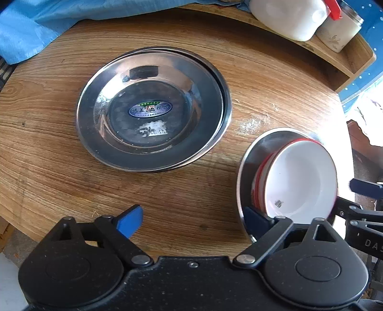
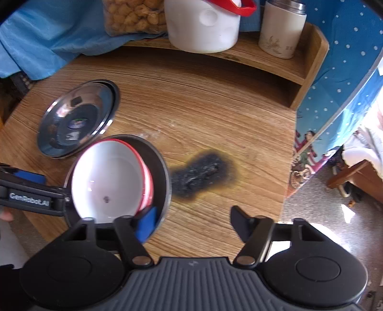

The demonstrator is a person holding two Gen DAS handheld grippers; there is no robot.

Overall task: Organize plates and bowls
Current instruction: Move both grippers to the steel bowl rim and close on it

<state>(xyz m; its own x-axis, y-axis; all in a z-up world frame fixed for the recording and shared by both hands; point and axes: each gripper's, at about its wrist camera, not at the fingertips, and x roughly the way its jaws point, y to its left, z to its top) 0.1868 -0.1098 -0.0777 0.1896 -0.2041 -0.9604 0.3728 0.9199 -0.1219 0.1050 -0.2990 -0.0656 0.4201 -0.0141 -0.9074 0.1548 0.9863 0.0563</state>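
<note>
A stack of steel plates lies flat on the wooden table; it also shows in the right wrist view. Nearer, stacked white bowls with red rims sit in a steel plate, seen in the right wrist view as bowls in the plate. My left gripper is open, its right finger over that plate's near rim. My right gripper is open, its left blue pad at the same plate's near edge, beside the bowls.
A raised wooden shelf at the back holds a white jug with red handle, a white flask and a jar of snacks. A black burn mark scars the table. Blue cloth lies at the back left.
</note>
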